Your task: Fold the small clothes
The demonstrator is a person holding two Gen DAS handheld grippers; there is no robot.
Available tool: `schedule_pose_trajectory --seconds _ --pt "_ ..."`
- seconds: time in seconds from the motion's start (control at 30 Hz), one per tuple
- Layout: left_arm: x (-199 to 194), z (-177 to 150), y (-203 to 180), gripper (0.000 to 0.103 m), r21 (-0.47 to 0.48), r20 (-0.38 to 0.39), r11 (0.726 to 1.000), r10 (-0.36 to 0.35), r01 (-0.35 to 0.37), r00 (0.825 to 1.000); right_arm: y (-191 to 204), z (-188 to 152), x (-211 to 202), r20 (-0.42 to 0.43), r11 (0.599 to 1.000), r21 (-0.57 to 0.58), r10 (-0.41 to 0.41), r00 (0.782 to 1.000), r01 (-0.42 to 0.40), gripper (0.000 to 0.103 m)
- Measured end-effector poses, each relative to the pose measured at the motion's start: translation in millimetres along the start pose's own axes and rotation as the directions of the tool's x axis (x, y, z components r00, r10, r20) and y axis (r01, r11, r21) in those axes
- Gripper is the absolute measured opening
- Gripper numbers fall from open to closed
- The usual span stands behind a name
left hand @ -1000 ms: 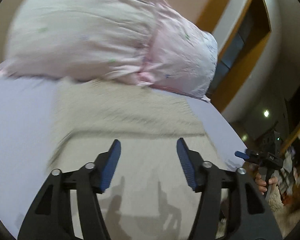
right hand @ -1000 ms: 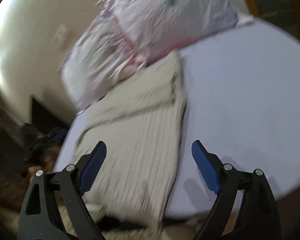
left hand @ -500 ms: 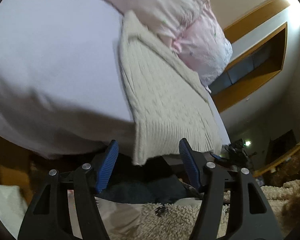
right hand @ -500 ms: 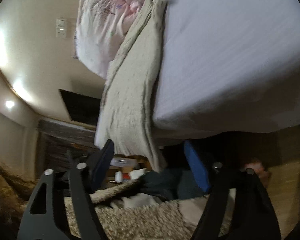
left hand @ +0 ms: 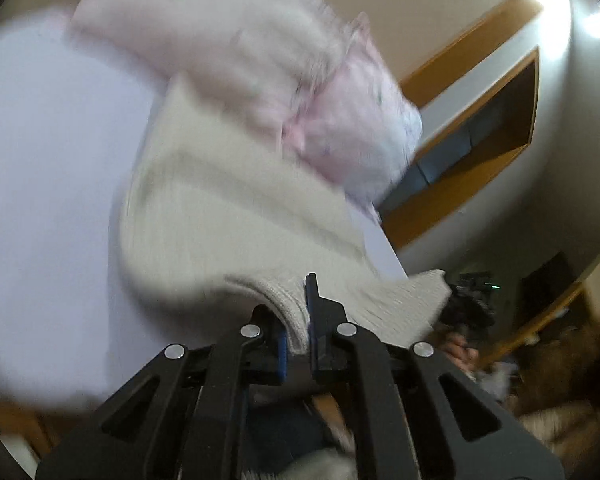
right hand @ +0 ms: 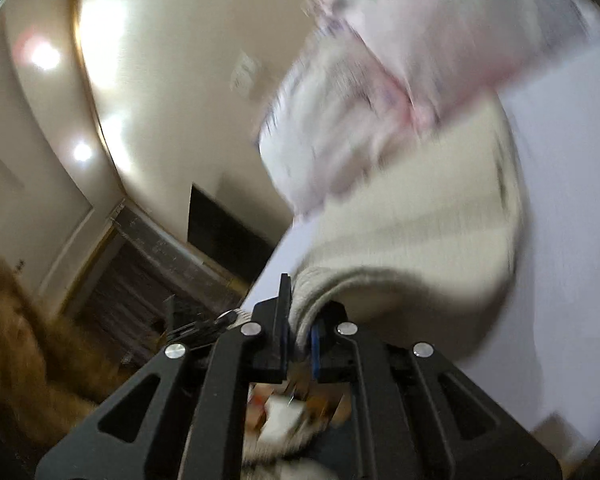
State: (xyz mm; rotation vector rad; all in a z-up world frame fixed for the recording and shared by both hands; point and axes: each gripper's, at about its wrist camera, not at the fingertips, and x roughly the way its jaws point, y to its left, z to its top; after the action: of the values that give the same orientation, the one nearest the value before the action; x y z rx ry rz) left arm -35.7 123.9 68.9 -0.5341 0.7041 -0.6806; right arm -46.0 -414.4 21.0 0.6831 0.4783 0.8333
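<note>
Left wrist view: the left gripper (left hand: 298, 322), black with blue pads, is clenched on the near hem of a cream ribbed knit garment (left hand: 228, 208). This garment lies spread on a pale lilac bed sheet (left hand: 48, 168), its far end touching a pink-and-white patterned pillow (left hand: 260, 68). Everything is motion-blurred.

Right wrist view: the right gripper (right hand: 298, 328) likewise pinches the cream knit garment (right hand: 428, 216) at its near edge, lifting it off the sheet (right hand: 568, 184). The pillow (right hand: 400, 64) lies beyond, against a beige wall (right hand: 172, 80).
</note>
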Motion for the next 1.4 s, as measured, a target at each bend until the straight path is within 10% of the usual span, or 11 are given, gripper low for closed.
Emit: schedule_pose_trajectory --seconds 0.2,0.4,0.47,0.53,0.6,0.67,0.73,0.97,1.1,1.2,1.4 --pt "92.1 125.5 17.3 0.006 -0.009 0.143 0.972 0.235 -0.237 0.961 -48.7 115.4 75.8 0.159 0.973 0.065 -0.229 0.96 0.221 0.007" --pt "191.9 151.1 77.5 0.007 -0.111 -0.046 0.916 0.383 -0.386 0.922 -145.6 146.0 153.6 -0.001 0.778 0.258 -0.592 0.806 0.573 0.013" --pt "190.4 148.5 82.0 0.007 -0.121 -0.047 0.925 0.356 -0.359 0.933 -151.0 145.4 158.2 -0.001 0.76 0.255 -0.618 0.786 0.598 0.029" --pt "175.1 147.9 81.0 0.011 -0.123 -0.047 0.931 0.341 -0.345 0.939 -139.8 142.8 149.5 0.085 0.765 0.24 -0.63 0.772 0.598 0.09" --pt "149.4 146.7 77.5 0.049 -0.132 0.002 0.936 0.328 -0.325 0.945 -121.9 137.8 133.6 0.22 0.774 0.207 -0.633 0.742 0.598 0.101" --pt "126.9 145.2 74.9 0.079 -0.125 0.066 0.927 0.364 -0.355 0.929 -114.3 137.9 128.3 0.258 0.819 0.16 -0.573 0.778 0.551 0.101" --pt "114.3 138.4 85.3 0.077 -0.116 0.033 0.918 0.385 -0.379 0.922 -117.2 138.4 127.6 0.262 0.836 0.157 -0.549 0.794 0.526 0.101" --pt "141.2 112.3 124.4 0.053 -0.201 -0.149 0.922 0.305 -0.331 0.94 -137.0 130.5 130.0 0.185 0.845 0.235 -0.524 0.832 0.48 0.101" --pt "158.1 100.3 116.4 0.02 -0.212 -0.141 0.922 0.299 -0.324 0.944 -133.3 128.0 122.8 0.189 0.866 0.231 -0.488 0.852 0.444 0.101" --pt "160.7 95.3 113.0 0.018 -0.312 -0.122 0.91 0.247 -0.274 0.961 -135.6 128.4 116.4 0.181 0.883 0.249 -0.447 0.876 0.399 0.101" --pt "183.4 126.0 5.9 0.017 -0.23 -0.008 0.973 -0.04 0.037 0.999 -126.1 137.4 94.7 0.23 0.906 0.247 -0.4 0.887 0.344 0.101"
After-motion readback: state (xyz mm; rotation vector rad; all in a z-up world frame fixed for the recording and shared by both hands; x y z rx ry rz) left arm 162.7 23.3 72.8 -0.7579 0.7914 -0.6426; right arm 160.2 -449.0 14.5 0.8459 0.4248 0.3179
